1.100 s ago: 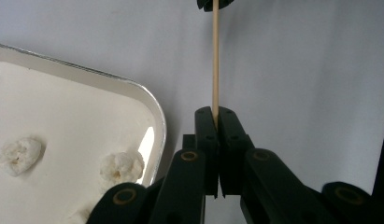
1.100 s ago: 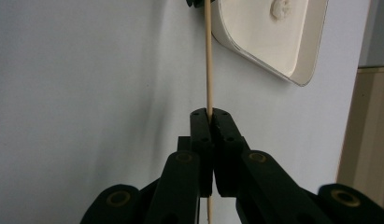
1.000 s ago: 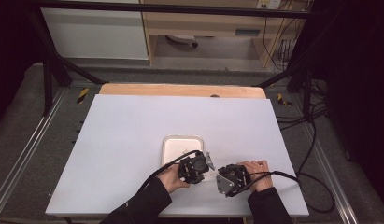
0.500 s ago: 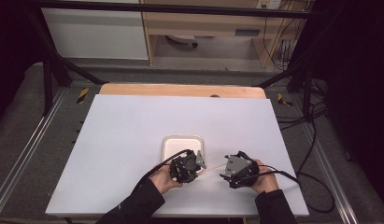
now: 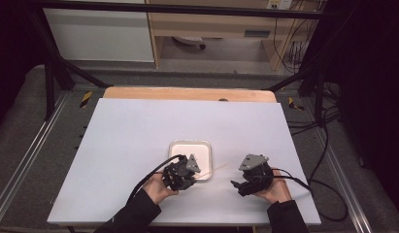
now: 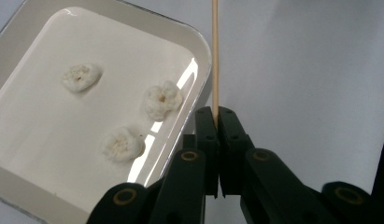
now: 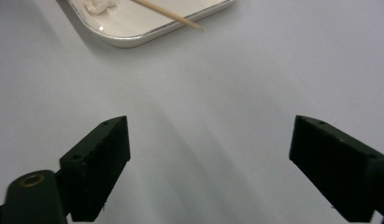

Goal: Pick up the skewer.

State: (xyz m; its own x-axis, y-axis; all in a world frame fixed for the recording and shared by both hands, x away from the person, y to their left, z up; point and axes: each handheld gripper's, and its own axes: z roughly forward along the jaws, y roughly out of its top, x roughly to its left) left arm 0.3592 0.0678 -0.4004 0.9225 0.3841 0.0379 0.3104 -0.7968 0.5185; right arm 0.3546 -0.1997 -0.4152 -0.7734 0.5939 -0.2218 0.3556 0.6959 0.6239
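Two grippers are working low in the frame beside a white tray (image 5: 207,145) on the pale surface (image 5: 139,131).
The left gripper (image 6: 216,116) is pinching a thin wooden skewer (image 6: 215,56), which is running past the tray's right rim. Three white lumps (image 6: 161,100) are lying in the tray at upper left of its view. The right gripper (image 7: 208,158) has just been opening its jaws, now standing wide with nothing between them, the skewer's tip toward the top.

Bare table (image 5: 139,145) lies open all round; only the tray (image 5: 207,145) and skewer (image 5: 214,171) obstruct.
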